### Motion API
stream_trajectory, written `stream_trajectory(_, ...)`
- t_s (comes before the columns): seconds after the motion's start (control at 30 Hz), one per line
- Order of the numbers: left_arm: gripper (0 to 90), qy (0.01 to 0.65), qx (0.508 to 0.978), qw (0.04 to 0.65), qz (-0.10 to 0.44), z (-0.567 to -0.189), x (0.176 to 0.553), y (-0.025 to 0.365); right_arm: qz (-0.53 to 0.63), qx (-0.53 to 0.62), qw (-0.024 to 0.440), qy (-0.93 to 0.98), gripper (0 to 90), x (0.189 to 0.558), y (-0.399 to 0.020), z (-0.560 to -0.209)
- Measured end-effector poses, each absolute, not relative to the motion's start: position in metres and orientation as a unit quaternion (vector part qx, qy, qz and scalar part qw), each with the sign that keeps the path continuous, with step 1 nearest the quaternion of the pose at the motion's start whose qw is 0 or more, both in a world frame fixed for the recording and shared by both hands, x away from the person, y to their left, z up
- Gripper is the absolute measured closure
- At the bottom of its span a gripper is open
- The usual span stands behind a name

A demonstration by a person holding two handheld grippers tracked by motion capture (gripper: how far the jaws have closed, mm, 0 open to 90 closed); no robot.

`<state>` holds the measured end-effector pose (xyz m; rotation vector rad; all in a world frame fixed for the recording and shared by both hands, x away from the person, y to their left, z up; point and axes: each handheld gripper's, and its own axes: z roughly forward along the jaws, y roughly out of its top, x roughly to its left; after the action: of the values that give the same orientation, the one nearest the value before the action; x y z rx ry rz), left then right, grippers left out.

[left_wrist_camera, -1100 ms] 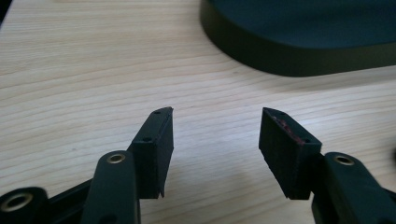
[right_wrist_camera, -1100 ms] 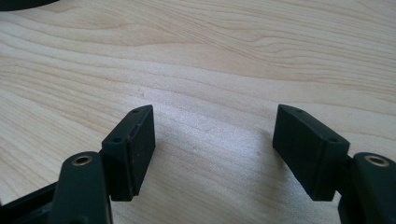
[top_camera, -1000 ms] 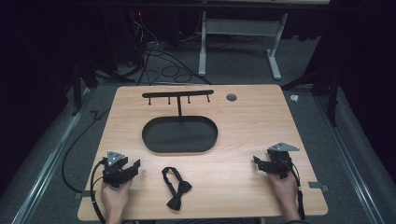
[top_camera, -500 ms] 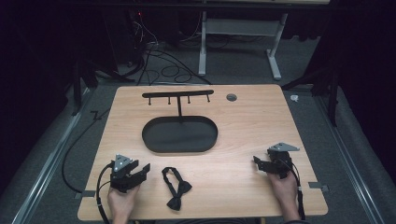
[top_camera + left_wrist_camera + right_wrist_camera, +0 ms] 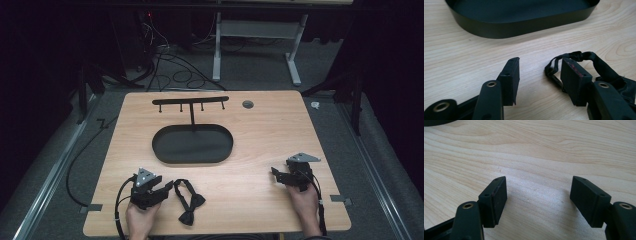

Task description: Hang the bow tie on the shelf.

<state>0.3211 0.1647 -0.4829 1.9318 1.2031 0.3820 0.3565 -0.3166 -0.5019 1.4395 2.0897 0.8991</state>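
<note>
A black bow tie [image 5: 189, 201] with its strap lies on the wooden table near the front edge, left of centre. My left gripper [image 5: 165, 189] is open, low over the table just left of it. In the left gripper view the strap loop [image 5: 574, 56] curls around the far side of the right-hand finger [image 5: 574, 82], and the gap between the jaws holds only bare wood. My right gripper [image 5: 278, 175] is open over bare wood near the front right, nothing between its fingers [image 5: 495, 200]. A black oval tray [image 5: 192, 144] with a hook rack [image 5: 190, 102] on a post stands at mid table.
A small round grommet [image 5: 248, 104] sits in the table's far right part. Cables [image 5: 165, 65] and a desk frame [image 5: 260, 40] lie on the floor beyond the table. The tray wall [image 5: 524, 23] rises just ahead of the left gripper.
My left gripper has moved right toward the bow tie and turned its jaws toward it. The right gripper has stayed in place.
</note>
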Motion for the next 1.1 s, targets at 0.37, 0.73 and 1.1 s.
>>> stream_trajectory(0.37, 52.6, 0.473, 0.775, 0.393, 0.147, -0.491, 0.327, 0.147, 0.333, 0.524, 0.216, 0.753, 30.8, 0.357, -0.319, -0.502)
stream_trajectory(0.73, 67.5, 0.475, 0.780, 0.380, 0.147, -0.502, 0.329, 0.142, 0.331, 0.524, 0.217, 0.754, 30.8, 0.357, -0.318, -0.502)
stream_trajectory(1.1, 84.1, 0.452, 0.800, 0.356, 0.169, -0.500, 0.329, 0.138, 0.319, 0.519, 0.228, 0.759, 30.8, 0.356, -0.315, -0.502)
